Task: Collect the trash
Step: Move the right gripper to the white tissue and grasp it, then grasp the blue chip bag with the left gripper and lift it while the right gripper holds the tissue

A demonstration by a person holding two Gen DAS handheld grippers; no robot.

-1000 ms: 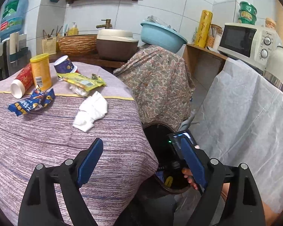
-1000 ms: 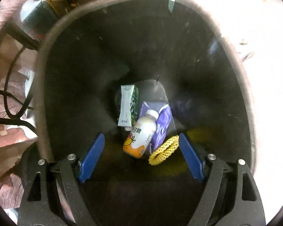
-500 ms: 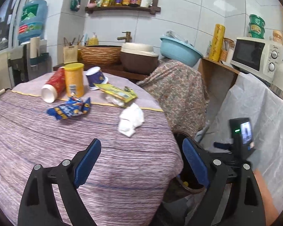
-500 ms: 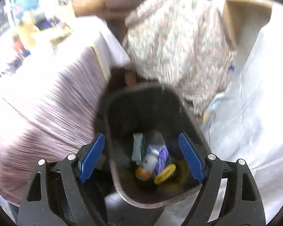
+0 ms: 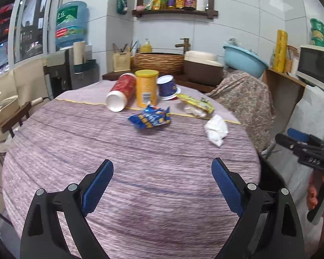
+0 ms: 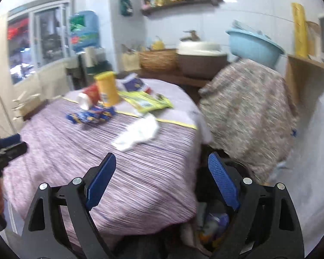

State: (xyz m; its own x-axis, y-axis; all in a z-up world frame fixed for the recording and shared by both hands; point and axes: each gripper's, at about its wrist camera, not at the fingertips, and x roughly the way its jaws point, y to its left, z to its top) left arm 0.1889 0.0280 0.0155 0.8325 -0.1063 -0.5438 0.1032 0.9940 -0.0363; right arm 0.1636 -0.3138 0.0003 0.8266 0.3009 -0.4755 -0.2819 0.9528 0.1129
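Opening wider with nothing between their fingers, both the left gripper point(image 5: 162, 185) and right gripper point(image 6: 162, 179) hung over the tabletop's point(image 5: 140, 172) near edge.

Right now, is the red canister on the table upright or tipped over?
Tipped over. The red canister lies on its side on the table, white end facing the camera, resting against the upright yellow canister.

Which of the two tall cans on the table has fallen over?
The red can lies on its side, its white end facing us. The yellow can beside it stands upright.
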